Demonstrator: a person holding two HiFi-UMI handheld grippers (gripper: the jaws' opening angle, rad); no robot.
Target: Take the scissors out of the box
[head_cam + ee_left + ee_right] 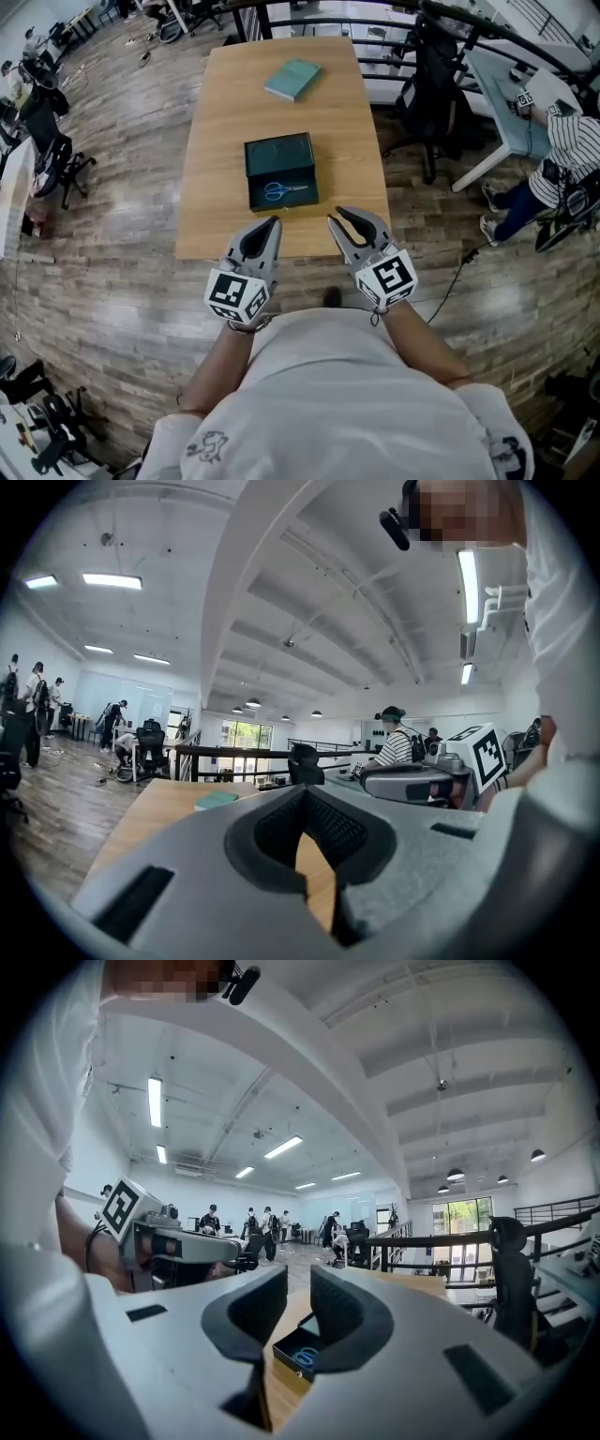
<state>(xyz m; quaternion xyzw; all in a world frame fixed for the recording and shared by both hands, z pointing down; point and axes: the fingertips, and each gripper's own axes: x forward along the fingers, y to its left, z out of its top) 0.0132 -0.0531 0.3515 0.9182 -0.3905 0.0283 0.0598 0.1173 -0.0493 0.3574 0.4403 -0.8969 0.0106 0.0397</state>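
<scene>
1. The left gripper has its jaws tip to tip, with nothing between them. Only bare wood of the table shows through the hollow behind the tips.
2. The right gripper has its jaws a narrow way apart and empty. The open dark box shows through the gap, with the blue scissors inside it.
3. Seen from the head camera, both grippers hover over the table's near edge, side by side and pointing forward. Neither touches anything.
4. The box sits just ahead of the jaws. It lies ahead and slightly right of the left tips, and ahead and left of the right tips.
5. The scissors lie flat in the part of the box nearest the jaws. Their long axis runs crosswise to the way the jaws point: the blue handles lie toward the left gripper's side and the blades toward the right gripper's side.
6. Judging by this, the left jaws are somewhat nearer, but they would need to part first. The right jaws already frame the scissors.
</scene>
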